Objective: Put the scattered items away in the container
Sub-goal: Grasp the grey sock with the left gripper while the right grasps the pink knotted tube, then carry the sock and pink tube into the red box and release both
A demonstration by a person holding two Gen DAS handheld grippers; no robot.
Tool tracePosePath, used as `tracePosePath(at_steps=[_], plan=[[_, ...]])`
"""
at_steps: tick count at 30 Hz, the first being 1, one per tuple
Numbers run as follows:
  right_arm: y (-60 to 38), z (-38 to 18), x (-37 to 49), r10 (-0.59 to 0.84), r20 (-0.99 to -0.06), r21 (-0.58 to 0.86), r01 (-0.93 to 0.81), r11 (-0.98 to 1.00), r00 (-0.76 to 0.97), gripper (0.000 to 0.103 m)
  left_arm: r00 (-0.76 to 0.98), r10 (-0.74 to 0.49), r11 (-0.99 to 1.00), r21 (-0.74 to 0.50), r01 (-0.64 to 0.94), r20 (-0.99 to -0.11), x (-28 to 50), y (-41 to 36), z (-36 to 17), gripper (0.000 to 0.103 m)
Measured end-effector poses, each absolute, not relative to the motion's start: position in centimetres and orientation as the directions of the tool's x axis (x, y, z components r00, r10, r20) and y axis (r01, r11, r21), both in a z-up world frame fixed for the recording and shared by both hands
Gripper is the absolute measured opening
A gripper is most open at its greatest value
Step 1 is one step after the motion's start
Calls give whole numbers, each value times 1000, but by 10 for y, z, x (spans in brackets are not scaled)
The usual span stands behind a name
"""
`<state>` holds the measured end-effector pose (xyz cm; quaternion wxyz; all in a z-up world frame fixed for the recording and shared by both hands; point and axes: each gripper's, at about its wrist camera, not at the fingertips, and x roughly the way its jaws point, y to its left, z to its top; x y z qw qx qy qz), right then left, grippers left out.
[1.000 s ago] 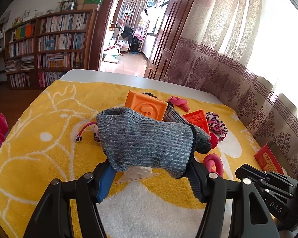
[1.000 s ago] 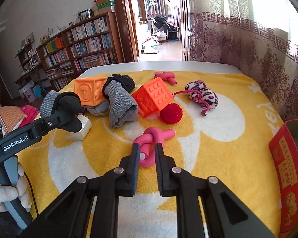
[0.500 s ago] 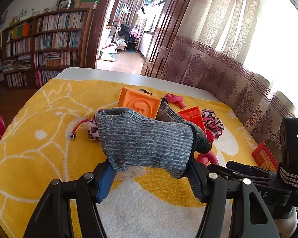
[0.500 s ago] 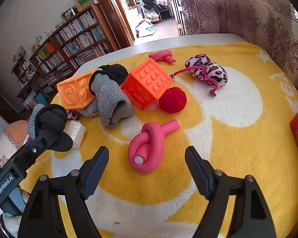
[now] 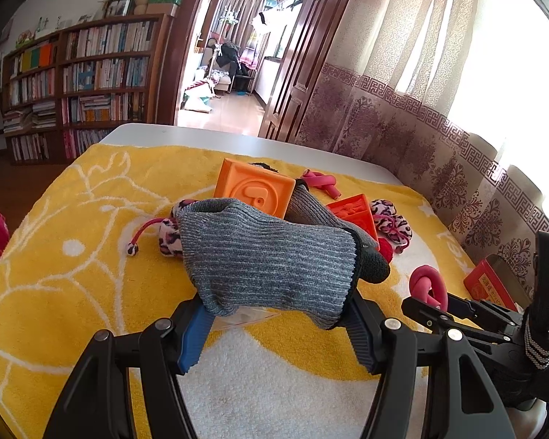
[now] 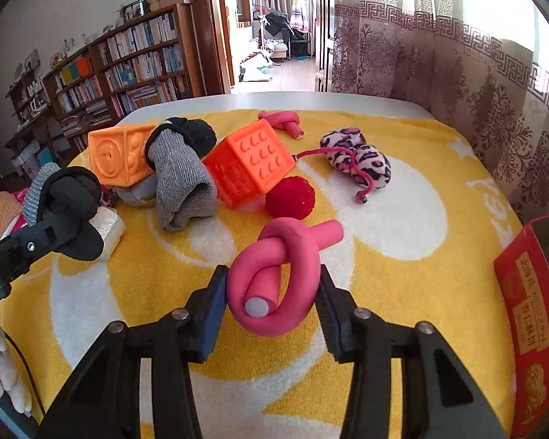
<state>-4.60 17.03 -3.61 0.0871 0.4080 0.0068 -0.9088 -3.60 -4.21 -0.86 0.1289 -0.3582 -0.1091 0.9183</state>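
**Right tool closing on the pink knot, left tool already loaded**

The pink foam knot (image 6: pixel 278 278) lies on the yellow towel (image 6: pixel 402 292) that covers the worktop, squarely between the two fingers of the right tool (image 6: pixel 271 303). Its loop fills the gap from side to side, and its free stub points up and to the right, away from the tool, toward the red ball (image 6: pixel 290 197). The jaws have just been closing around it: the left pad looks to touch the loop, the right pad sits at its edge, but the foam shows no squeeze yet, so I read this as contact and not a firm grip. The left wrist view shows the same knot (image 5: pixel 426 287) just ahead of the right tool's fingers.

The left tool (image 5: pixel 274 325) is clamped on a grey sock (image 5: pixel 271 259), which bulges across both fingers and hangs clear above the towel.

The red tin (image 6: pixel 527 325), likely the container, stands at the right edge of the towel, just beside the right tool and well apart from the left one. So the right hand is much the nearer for the drop; the knot would only need to be lifted and carried sideways to the right. The other things, two orange blocks, a second sock, a leopard pouch and another pink knot, lie farther back on the towel.
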Motion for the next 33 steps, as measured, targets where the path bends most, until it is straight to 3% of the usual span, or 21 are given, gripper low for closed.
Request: tracePosePath(at_steps=[6,19,33], plan=[[219,-3,-11,-118,-675,79,88,-993,-728,50,-704,332,-941,-269,-204,-628,-30,-24,-3,66],[368,37,78,128,-572,89,-216,-972,-810,50,-625,449,-891,-263,-371,-638,-22,59,13,66],[419,13,100,172,-593,126,-301,-945,-787,50,-513,581,-766,-212,-607,-632,-19,203,55,66]])
